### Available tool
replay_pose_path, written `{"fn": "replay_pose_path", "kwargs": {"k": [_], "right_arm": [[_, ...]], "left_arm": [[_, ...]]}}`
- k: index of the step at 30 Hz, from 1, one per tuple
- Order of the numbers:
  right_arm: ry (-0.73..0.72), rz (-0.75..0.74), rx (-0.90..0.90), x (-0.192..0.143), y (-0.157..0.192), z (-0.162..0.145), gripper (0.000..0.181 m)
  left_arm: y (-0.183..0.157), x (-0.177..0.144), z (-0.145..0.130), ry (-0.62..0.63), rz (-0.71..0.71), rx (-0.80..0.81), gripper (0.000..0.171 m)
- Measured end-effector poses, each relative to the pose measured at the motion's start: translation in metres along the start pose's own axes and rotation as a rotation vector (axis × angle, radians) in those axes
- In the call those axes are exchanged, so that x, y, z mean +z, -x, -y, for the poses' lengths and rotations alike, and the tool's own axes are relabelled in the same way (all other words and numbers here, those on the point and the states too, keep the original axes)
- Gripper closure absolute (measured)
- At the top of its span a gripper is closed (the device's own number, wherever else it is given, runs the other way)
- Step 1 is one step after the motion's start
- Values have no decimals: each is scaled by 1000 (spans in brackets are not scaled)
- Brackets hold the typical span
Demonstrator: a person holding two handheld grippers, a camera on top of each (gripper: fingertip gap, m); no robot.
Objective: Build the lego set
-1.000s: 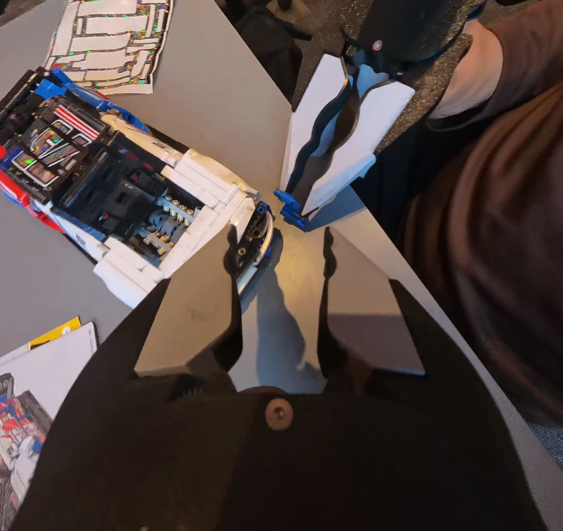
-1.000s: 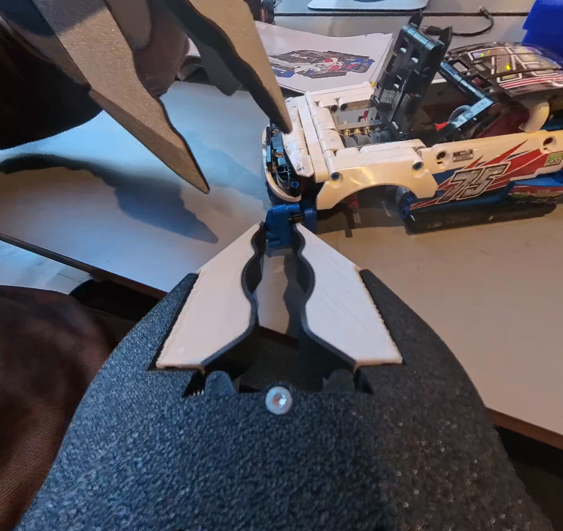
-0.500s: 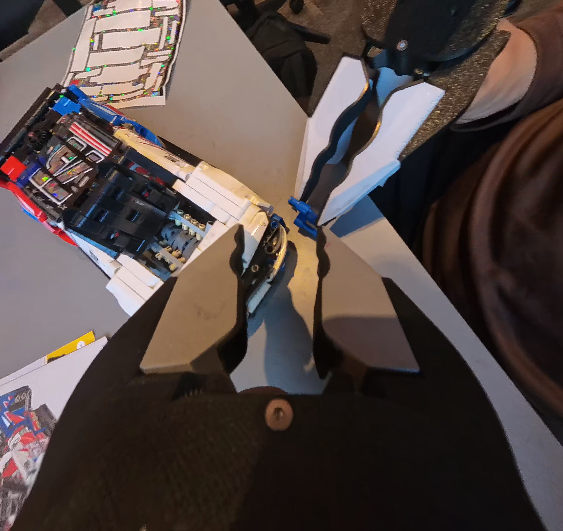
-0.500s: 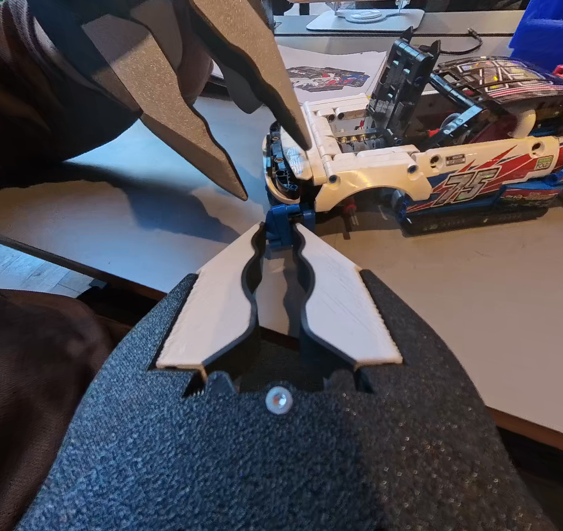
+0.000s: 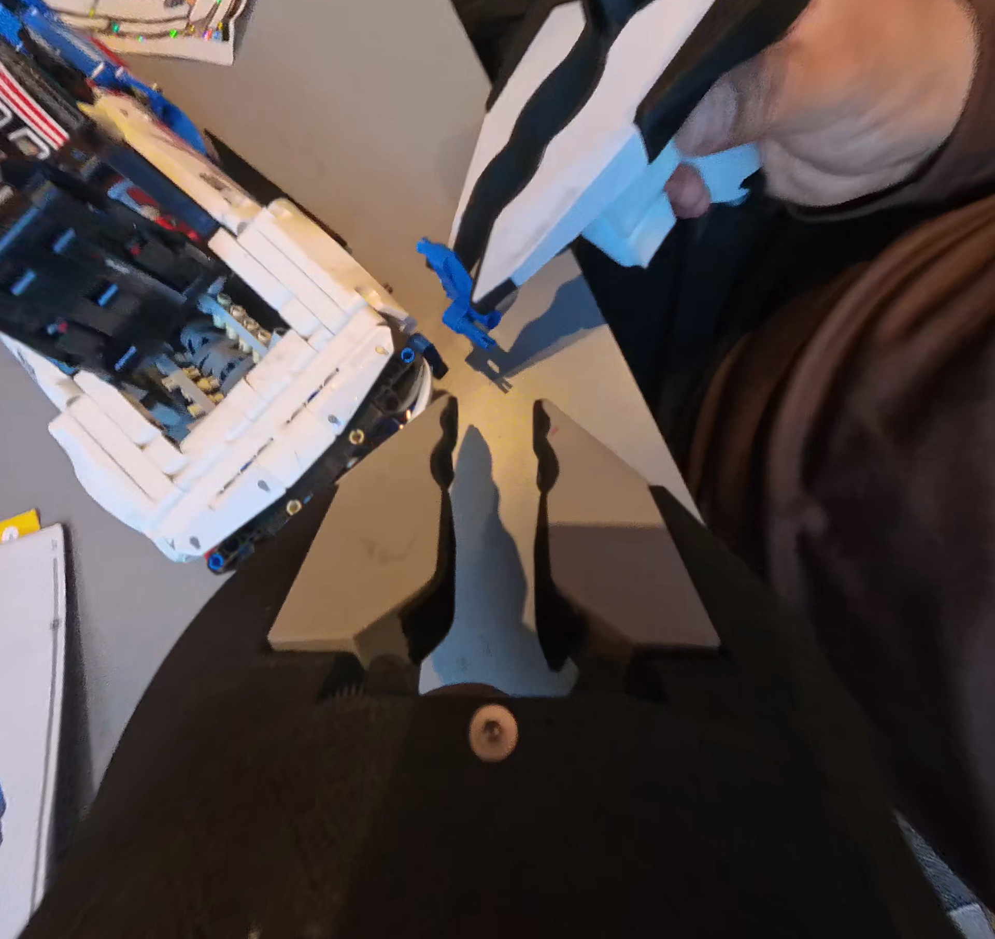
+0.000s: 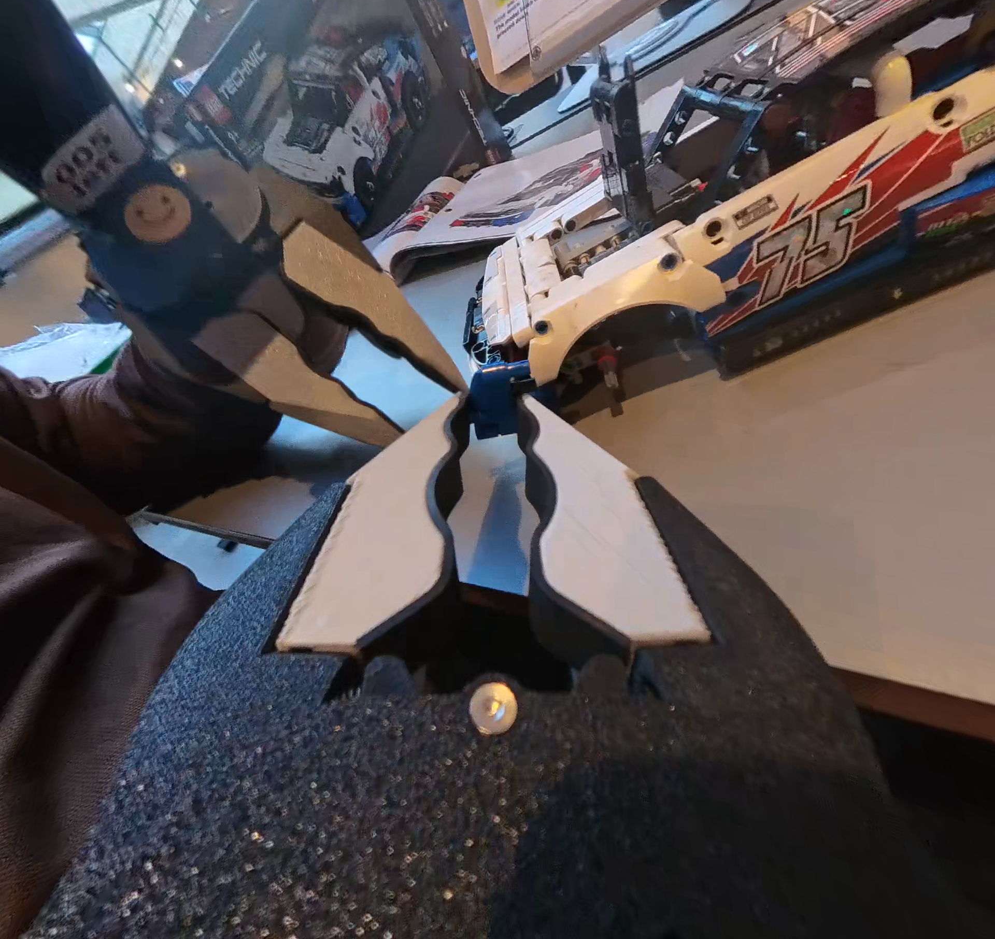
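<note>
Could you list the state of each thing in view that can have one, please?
Left gripper: open, empty, tips near the car's front end.
Right gripper: shut on the blue piece.
Blue piece: held above the table, just off the car's nose, not attached.
Lego car: on the table, hood raised, engine showing, no front wheel in the arch.
Instruction booklet: lying open.
Set box: standing upright.

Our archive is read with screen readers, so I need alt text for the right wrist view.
The right gripper, with white fingers, is shut on a small blue piece just in front of the nose of a white, red and blue lego car on a pale table. The left gripper reaches in open from the left, one tip near the piece.
</note>
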State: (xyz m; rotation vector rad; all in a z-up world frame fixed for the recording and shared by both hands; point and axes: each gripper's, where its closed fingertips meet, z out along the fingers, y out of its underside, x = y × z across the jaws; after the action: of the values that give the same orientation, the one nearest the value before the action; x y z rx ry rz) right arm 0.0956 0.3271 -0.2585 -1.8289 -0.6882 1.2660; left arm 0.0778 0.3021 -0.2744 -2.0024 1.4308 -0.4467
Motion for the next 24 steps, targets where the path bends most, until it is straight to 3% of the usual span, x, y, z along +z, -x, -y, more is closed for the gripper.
{"fn": "replay_pose_path", "kwargs": {"k": [4, 9, 13, 16, 19, 24], "right_arm": [[28, -9, -24, 4, 1, -4, 165], [54, -17, -98, 7, 8, -7, 165], [72, -15, -160, 13, 16, -9, 165], [116, -34, -236, 18, 15, -17, 165], [122, -62, -313, 20, 15, -18, 164], [132, -145, -404, 24, 8, -18, 165]], "left_arm": [[-1, 5, -15, 20, 7, -57, 147], [-1, 3, -1, -112, 15, -125, 144], [0, 15, -13, -37, 68, -71, 146], [-4, 18, -15, -43, 78, -37, 168], [-2, 17, -16, -36, 98, -44, 168], [-2, 7, -9, -101, 121, -76, 147]]}}
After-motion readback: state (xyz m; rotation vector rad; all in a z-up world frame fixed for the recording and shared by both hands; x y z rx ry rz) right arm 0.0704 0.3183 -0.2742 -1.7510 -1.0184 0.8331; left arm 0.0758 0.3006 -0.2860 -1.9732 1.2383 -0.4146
